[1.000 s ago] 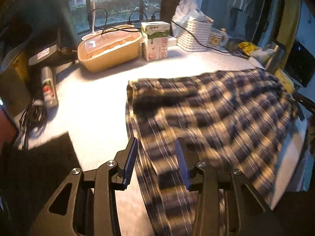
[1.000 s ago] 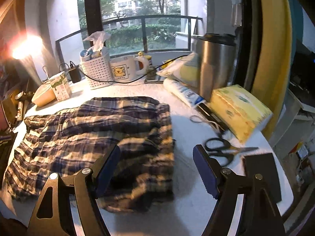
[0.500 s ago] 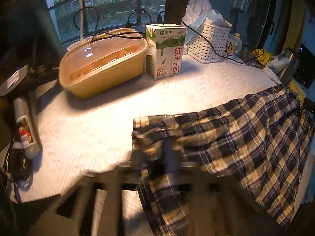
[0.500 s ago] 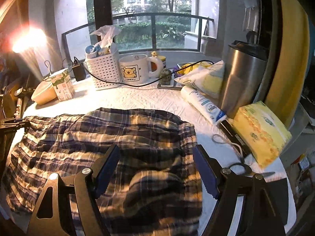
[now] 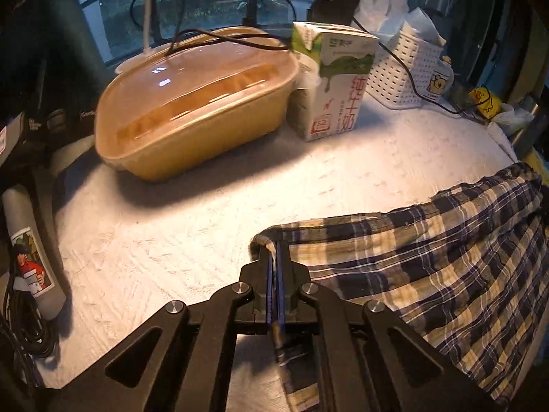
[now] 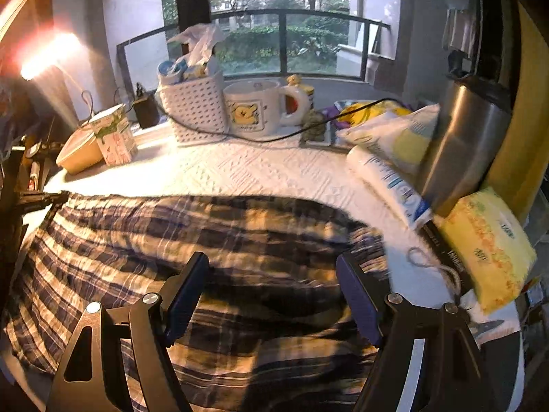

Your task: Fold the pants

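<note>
White embossed cloth covers the table [image 5: 343, 158], which backs onto a window with a dark railing. Across the near half lie the pants [image 6: 212, 240], soft crinkled plaid in navy, cream and tan, their long axis running along the near edge from left to right. One end is at the left, where the left gripper [image 5: 274, 261] has its blue-padded jaws pressed together on a corner of the fabric; a strip of plaid hangs down between the pads. The other end bunches into gathered folds toward the right, and the right gripper [image 6: 271, 295] hovers over it with jaws spread wide, nothing between them.

Along the far edge stand a rounded tan tub [image 5: 195, 103] with a clear lid, a boxy milk carton [image 5: 329, 82] just beside it, a perforated white basket [image 6: 195, 113] stuffed with tissue, and a glazed mug [image 6: 257, 106]. A black cable [image 6: 274, 134] trails in front of basket and mug. Toward the right edge sit a brushed steel flask [image 6: 463, 144], a soft white roll pack [image 6: 387, 182] lying close to the pants, and a yellow tissue pack [image 6: 487, 243]. At the left edge lies a grey can [image 5: 31, 250].
</note>
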### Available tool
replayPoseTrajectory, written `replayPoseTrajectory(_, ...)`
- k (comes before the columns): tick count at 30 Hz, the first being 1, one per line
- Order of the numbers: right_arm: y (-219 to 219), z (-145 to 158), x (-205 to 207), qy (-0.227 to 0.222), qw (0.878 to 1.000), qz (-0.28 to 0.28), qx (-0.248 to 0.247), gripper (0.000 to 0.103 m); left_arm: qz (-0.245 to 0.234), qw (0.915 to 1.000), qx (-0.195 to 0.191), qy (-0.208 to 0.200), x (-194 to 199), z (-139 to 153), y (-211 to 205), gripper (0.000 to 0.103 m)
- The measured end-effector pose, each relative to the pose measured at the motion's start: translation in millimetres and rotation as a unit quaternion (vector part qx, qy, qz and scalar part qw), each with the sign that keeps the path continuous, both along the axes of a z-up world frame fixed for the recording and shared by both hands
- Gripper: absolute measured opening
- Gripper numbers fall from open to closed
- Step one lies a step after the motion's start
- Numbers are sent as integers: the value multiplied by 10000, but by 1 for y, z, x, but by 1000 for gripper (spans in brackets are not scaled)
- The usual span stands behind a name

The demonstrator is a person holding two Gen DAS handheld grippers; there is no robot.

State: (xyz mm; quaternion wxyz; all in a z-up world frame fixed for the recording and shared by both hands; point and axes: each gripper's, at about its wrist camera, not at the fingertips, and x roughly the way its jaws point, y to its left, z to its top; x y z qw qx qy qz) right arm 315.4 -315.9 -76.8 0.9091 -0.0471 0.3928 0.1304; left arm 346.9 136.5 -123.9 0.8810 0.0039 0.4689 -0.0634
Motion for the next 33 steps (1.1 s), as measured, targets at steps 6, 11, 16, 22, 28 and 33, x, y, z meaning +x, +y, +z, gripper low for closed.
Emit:
replayPoseTrajectory(6, 14, -7, -5, 48, 9999, 86, -62, 78, 330, 9989, -49, -337, -35, 31, 8, 25)
replayPoseTrajectory(11, 38, 10, -7, -214, 9980, 579, -143, 30, -308, 9970, -472, -523, -84, 50, -28, 28)
replayPoseTrajectory(16, 63, -10, 17, 88, 9972, 736, -137, 27, -578, 9962, -649, 8, -93, 14, -59, 28)
replayPoseTrajectory(22, 68, -33, 40, 471, 9980, 253, -322, 27, -494, 9987, -107, -43, -102, -4, -61, 29)
replayPoseTrajectory(28, 58, -30, 31, 416, 9978, 17, -509, 27, -349, 9993, 60, -128, -103, -5, -45, 29)
replayPoseTrajectory(33, 43, -29, 14, 388, 9967, -92, -710, 27, -271, 9995, 53, -119, -103, -5, -36, 29)
